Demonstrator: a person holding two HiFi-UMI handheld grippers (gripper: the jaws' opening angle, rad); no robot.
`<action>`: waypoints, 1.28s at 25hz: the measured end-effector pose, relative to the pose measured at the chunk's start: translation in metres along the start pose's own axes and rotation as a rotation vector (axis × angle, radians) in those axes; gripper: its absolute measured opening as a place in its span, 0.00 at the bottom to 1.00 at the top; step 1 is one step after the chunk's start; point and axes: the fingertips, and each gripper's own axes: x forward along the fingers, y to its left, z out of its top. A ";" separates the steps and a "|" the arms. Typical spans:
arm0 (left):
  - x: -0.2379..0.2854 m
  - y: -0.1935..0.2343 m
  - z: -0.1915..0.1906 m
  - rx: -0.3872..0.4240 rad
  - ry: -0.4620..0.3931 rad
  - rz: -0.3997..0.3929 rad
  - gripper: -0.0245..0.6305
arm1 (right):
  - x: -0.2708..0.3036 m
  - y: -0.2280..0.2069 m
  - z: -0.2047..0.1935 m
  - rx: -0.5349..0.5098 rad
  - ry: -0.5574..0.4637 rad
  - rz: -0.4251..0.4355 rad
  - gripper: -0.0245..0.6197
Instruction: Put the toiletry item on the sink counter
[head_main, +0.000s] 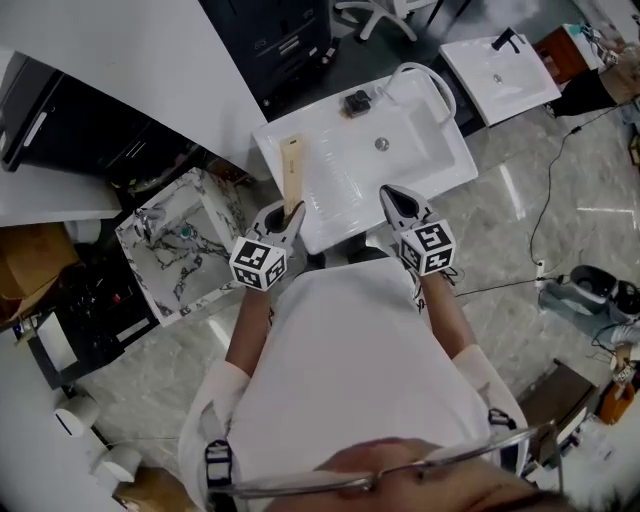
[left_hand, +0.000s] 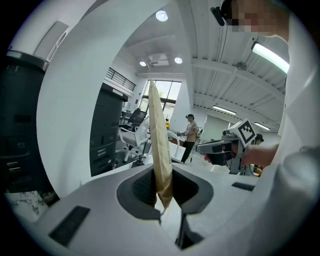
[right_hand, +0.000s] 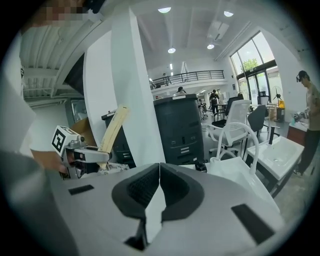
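The toiletry item (head_main: 292, 172) is a long, flat tan pack. My left gripper (head_main: 288, 212) is shut on its lower end and holds it over the left part of the white sink counter (head_main: 330, 195). In the left gripper view the pack (left_hand: 159, 145) stands upright between the dark pads of my left gripper (left_hand: 164, 192). My right gripper (head_main: 392, 195) hovers over the counter's front edge, shut with nothing in it. In the right gripper view the right gripper's (right_hand: 159, 187) pads meet, and the tan pack (right_hand: 113, 129) shows at the left.
The counter has a white curved faucet (head_main: 432, 84), a drain (head_main: 381, 144) and a small black object (head_main: 358, 103) at its back. A marbled sink (head_main: 182, 252) stands to the left, another white sink (head_main: 498, 76) to the upper right. Cables (head_main: 545, 200) lie on the floor.
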 end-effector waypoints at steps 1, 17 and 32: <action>0.003 0.001 0.000 0.000 0.002 0.014 0.10 | 0.005 -0.004 0.003 -0.004 0.000 0.017 0.05; 0.060 0.018 0.012 0.029 0.074 0.199 0.10 | 0.064 -0.043 0.018 -0.015 0.051 0.264 0.05; 0.110 0.043 -0.015 0.128 0.258 0.268 0.10 | 0.088 -0.079 -0.003 0.014 0.129 0.354 0.05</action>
